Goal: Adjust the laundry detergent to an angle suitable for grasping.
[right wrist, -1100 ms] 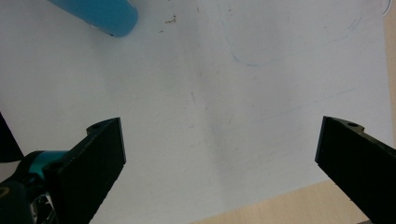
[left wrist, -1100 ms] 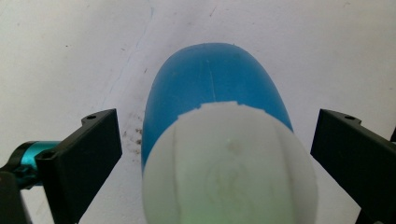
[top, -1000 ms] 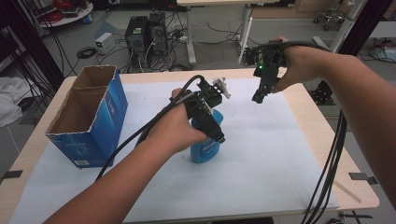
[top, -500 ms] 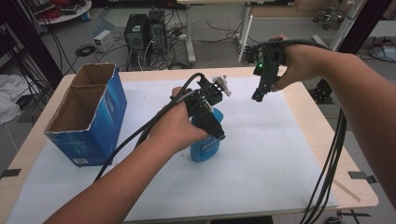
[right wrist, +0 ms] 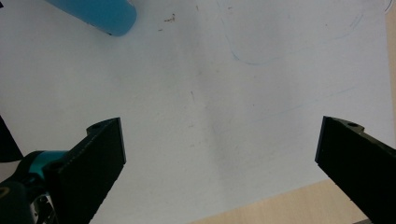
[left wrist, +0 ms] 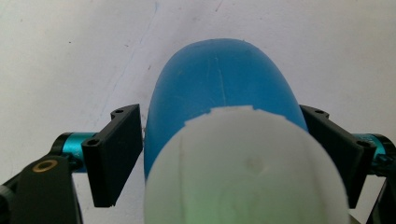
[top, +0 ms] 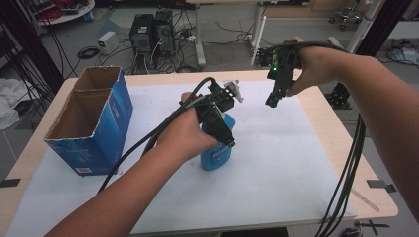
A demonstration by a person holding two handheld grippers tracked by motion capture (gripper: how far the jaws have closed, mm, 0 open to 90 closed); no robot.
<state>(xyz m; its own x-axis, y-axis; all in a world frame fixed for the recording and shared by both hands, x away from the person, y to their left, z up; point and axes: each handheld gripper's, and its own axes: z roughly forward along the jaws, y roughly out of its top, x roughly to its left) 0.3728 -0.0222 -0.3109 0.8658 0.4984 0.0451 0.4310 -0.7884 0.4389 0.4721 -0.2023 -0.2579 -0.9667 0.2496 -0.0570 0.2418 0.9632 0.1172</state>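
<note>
Biggest thing here is the tabletop [top: 276,163], covered in a white sheet with faint blue pen marks, wood edge showing past it. Off to the far side of the left gripper [top: 222,129] from the other hand stands an open blue cardboard box [top: 94,123], well apart from it, flaps torn at the rim.

The blue spray bottle [top: 216,154] stands upright on the sheet, right under the left gripper. In the left gripper view the bottle's blue body [left wrist: 219,88] sits squarely between the two black jaws, with its white top [left wrist: 247,168] close to the lens. The jaws have just been closing in on it. The one on the right of that view looks like it's against the bottle, the one on the left is right at the side of it, but I can't tell if it's actually pressing yet.

The right gripper [top: 272,101] hangs in the air beyond the bottle, well apart from it, tilted downward, jaws spread wide with nothing between them, just white sheet below.
</note>
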